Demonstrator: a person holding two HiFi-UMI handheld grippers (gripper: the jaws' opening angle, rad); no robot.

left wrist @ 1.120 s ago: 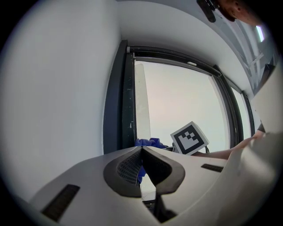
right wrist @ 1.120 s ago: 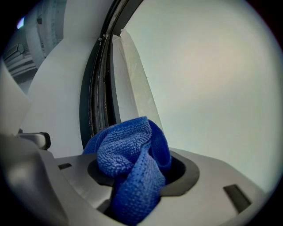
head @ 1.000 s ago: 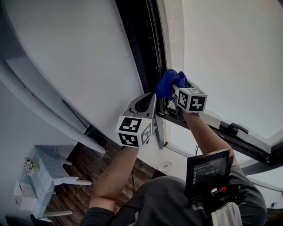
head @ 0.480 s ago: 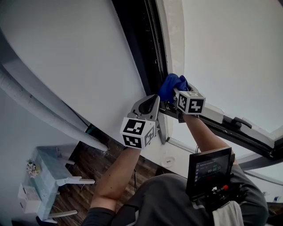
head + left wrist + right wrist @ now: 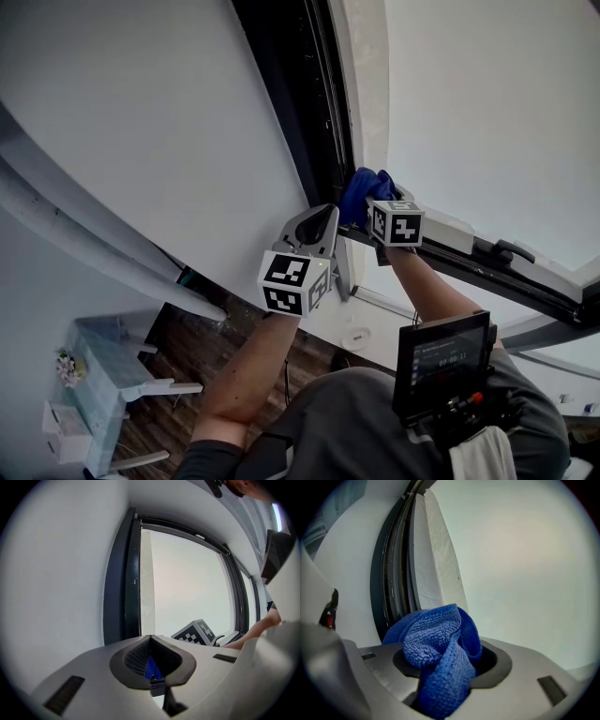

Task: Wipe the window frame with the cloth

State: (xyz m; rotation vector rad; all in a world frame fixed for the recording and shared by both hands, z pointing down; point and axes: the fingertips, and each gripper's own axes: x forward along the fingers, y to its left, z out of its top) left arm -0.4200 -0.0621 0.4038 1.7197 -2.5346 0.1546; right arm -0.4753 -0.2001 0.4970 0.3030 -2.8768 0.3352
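At the window frame (image 5: 298,112) we clamp the blue cloth (image 5: 360,193) in our right tongs (image 5: 371,202). Our left tongs (image 5: 323,214), just beside the frame, are closed and empty.

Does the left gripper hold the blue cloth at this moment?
No, the blue cloth is bunched and clamped between the jaws of the right gripper, not in the left gripper.
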